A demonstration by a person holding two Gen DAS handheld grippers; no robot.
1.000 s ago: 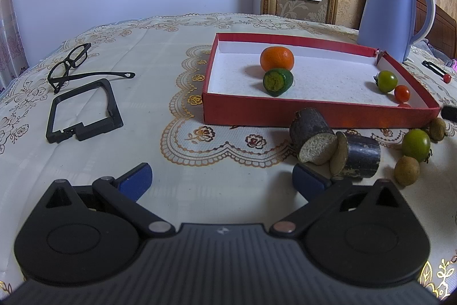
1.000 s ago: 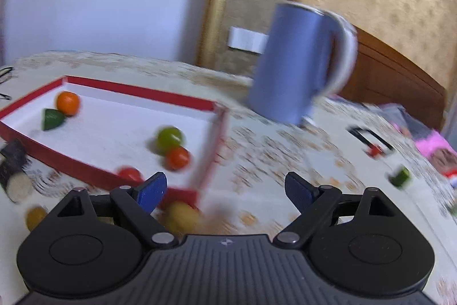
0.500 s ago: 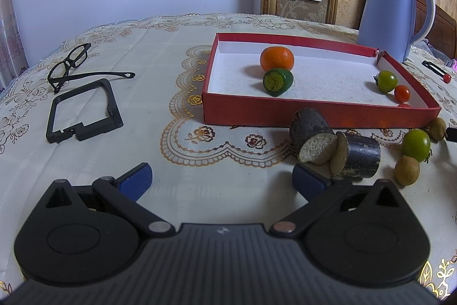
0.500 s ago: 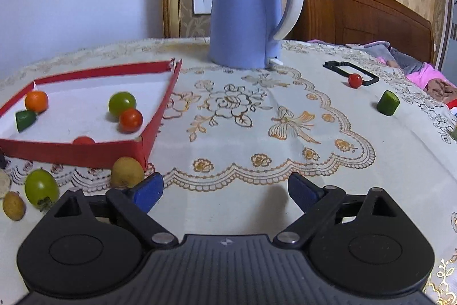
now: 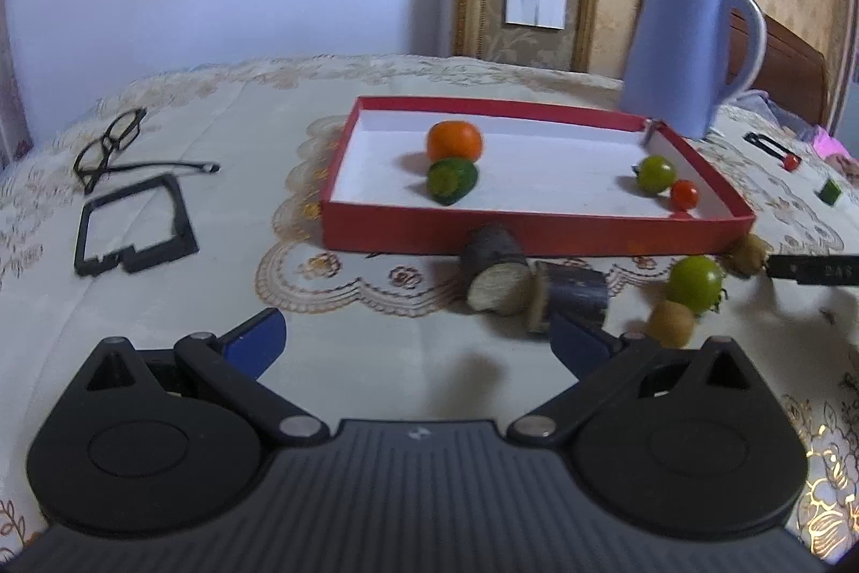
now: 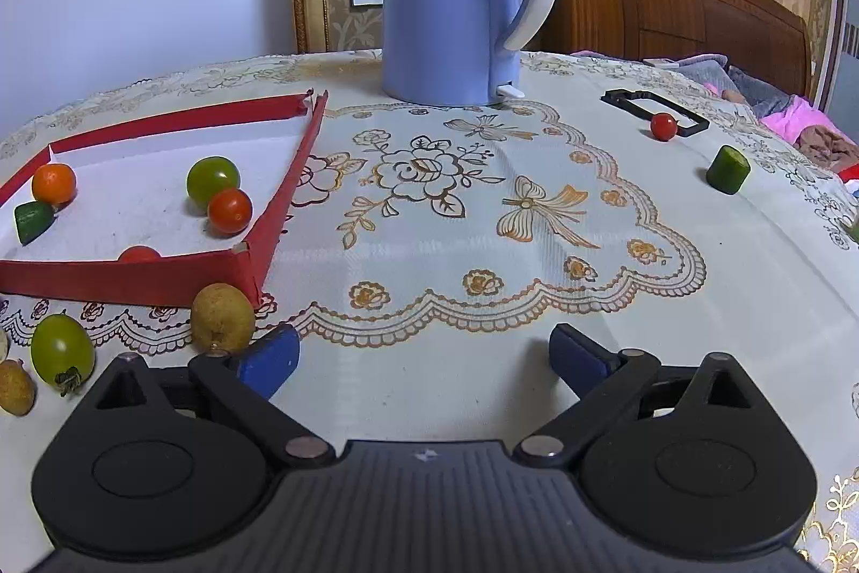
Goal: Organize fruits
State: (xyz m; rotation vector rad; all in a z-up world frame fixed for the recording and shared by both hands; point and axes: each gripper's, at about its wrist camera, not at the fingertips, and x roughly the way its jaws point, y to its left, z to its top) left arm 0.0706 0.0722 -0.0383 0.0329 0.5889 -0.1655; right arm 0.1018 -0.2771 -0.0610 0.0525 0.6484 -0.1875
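The right gripper [image 6: 424, 353] is held wide apart, its jaws having just been opening, with nothing between them. The left gripper [image 5: 419, 336] is also spread and empty. Compared with before, the red tray [image 6: 134, 277] is seen at the table's left side, with fruits inside.

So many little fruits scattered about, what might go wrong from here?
Three risks stand out. The brown fruit sits right against the red tray corner, so the open right claw may bump the wall while closing on it. The round green tomato might roll if nudged. The far red tomato and cucumber piece lie near the table's edge and could be knocked off.
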